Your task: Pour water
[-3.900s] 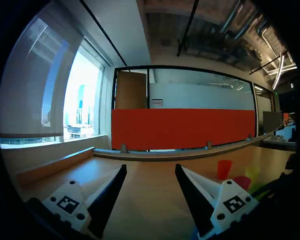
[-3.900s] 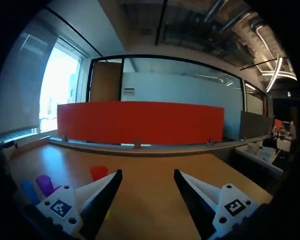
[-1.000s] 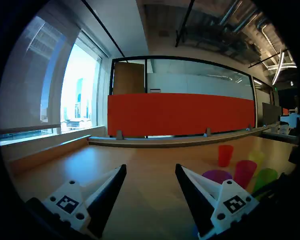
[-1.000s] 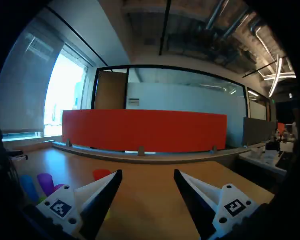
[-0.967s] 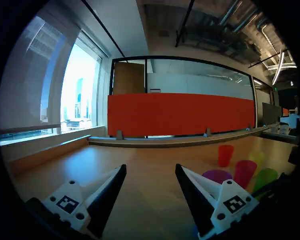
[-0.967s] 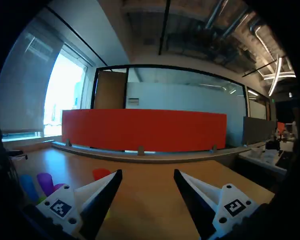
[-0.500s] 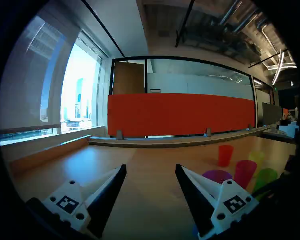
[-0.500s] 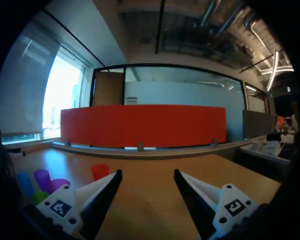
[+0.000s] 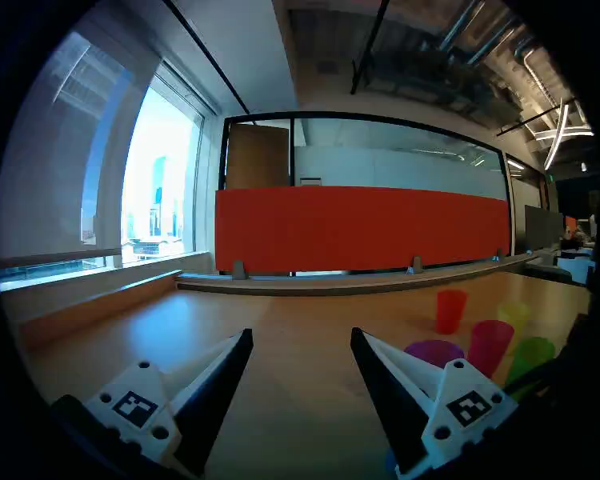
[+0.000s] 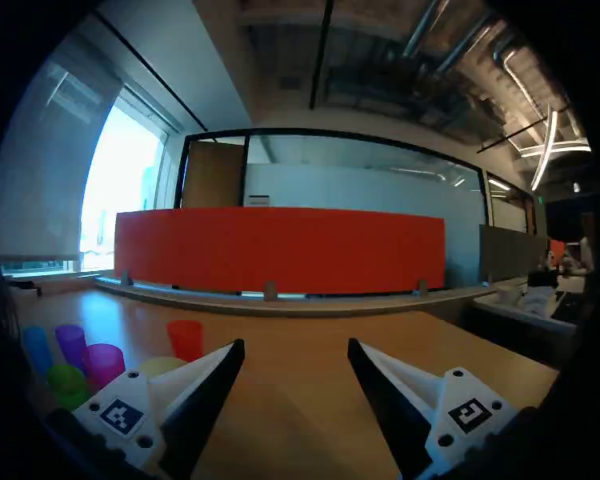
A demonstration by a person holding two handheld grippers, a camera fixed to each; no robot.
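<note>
Wood-grain tabletop (image 9: 164, 320) runs ahead of the left gripper (image 9: 300, 334) in the left gripper view, its fingers spread wide with nothing between them. Off to their right stands a cluster of plastic cups, all upright with mouths up: a red cup (image 9: 450, 310) farthest back, a yellow cup (image 9: 514, 315) beside it, then a pink cup (image 9: 490, 346), a purple cup (image 9: 434, 352) just behind the right-hand finger, and a green cup (image 9: 532, 356) at the edge.

In the right gripper view the right gripper (image 10: 294, 346) is likewise open and empty, and the same cluster lies to its left. The red cup (image 10: 186, 339) is nearest the gap, the yellow cup (image 10: 162, 366) is tucked behind the left-hand finger, and the pink (image 10: 104, 362), green (image 10: 66, 382), purple (image 10: 71, 344) and a blue cup (image 10: 36, 350) sit farther out.

So the cups sit between the two grippers, long axes vertical — either one would have to swing inward to reach them. Which is nearer I cannot tell, nor which cup holds water.
</note>
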